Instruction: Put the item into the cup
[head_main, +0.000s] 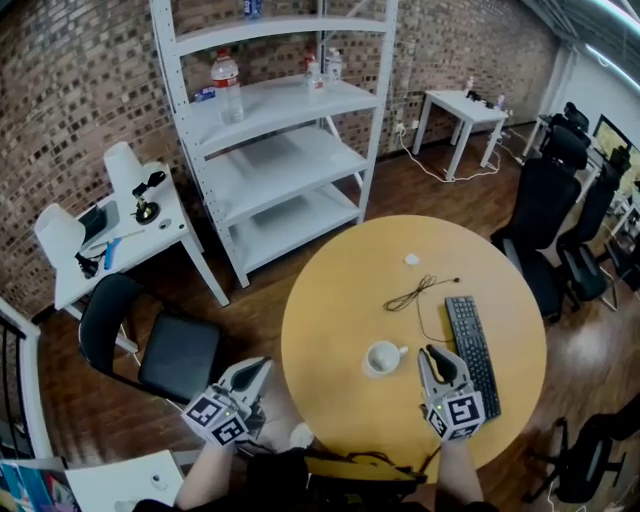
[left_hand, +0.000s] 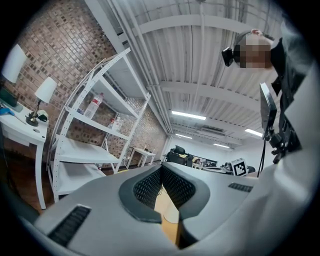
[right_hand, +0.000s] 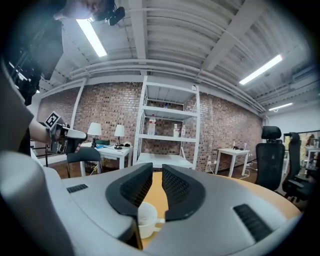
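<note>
A white cup (head_main: 383, 357) with its handle to the right stands on the round wooden table (head_main: 340, 300), toward the near side. What lies inside it is too small to tell. My right gripper (head_main: 433, 353) hovers just right of the cup, between it and the keyboard. Its jaws stand apart with nothing between them. In the right gripper view the cup (right_hand: 148, 219) shows low down, below the gap of the right gripper (right_hand: 156, 172). My left gripper (head_main: 260, 367) hangs off the table's left edge. In its own view the left gripper (left_hand: 161, 170) has its pads meeting at the tips, holding nothing.
A black keyboard (head_main: 472, 350) lies right of the right gripper. A black cable (head_main: 415, 293) and a small white thing (head_main: 412, 260) lie farther back on the table. A black chair (head_main: 160, 345) stands to the left, a white shelf unit (head_main: 280, 150) behind, office chairs (head_main: 560, 210) at right.
</note>
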